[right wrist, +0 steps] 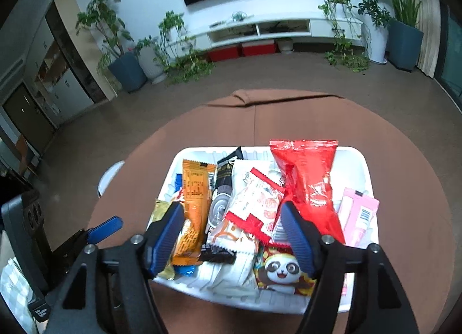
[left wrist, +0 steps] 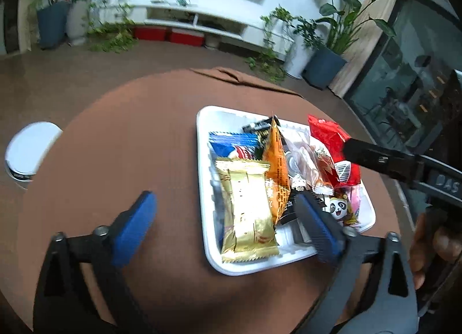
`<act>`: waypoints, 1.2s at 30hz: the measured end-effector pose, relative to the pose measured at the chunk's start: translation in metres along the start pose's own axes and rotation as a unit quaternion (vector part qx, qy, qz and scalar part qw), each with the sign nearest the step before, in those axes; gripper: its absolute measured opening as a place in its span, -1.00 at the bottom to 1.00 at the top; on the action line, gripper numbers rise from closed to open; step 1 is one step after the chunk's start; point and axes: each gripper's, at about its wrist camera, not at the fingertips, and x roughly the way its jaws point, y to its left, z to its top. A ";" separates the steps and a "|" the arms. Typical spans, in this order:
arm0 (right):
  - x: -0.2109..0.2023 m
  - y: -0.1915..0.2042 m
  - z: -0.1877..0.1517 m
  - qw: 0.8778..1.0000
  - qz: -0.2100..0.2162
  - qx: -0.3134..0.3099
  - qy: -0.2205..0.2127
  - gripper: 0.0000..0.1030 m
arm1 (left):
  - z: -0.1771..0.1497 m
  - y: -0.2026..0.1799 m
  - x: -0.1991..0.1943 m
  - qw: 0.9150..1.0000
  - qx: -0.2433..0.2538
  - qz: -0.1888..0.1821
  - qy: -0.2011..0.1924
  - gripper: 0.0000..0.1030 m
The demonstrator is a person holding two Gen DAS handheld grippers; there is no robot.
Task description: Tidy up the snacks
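White tray (right wrist: 362,166) at frame centre holds every snack; both grippers — left gripper (left wrist: 228,227), right gripper (right wrist: 234,235) — hover released, apparently empty. We judge only withdrawal remains.

The gold snack packet (left wrist: 247,210) is shiny foil; the red bag (right wrist: 307,178) glossy plastic film. The white tray (left wrist: 208,218) looks smooth, matt foam. Brown matt cloth covers the tabletop (left wrist: 115,143).

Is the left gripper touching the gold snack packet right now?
Apart. The left wrist view shows the left gripper open, its fingers spread either side of the gold snack packet with brown tablecloth and white tray visible between them.
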 end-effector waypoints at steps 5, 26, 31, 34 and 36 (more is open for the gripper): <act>-0.053 -0.004 -0.025 0.995 0.008 -0.003 -0.097 0.66 | -0.016 -0.023 -0.048 0.998 0.037 0.013 -0.058 0.99; -0.253 0.016 -0.142 0.927 -0.087 -0.079 -0.357 1.00 | -0.102 -0.102 -0.185 0.980 0.025 0.159 -0.114 0.99; -0.242 0.010 -0.156 0.943 -0.082 -0.074 -0.313 1.00 | -0.114 -0.113 -0.182 0.986 0.022 0.132 -0.096 0.99; -0.238 0.001 -0.162 0.951 -0.082 -0.060 -0.293 1.00 | -0.117 -0.124 -0.178 0.987 0.037 0.132 -0.087 0.99; -0.235 -0.002 -0.166 0.954 -0.091 -0.057 -0.279 1.00 | -0.116 -0.127 -0.172 0.987 0.040 0.129 -0.084 0.99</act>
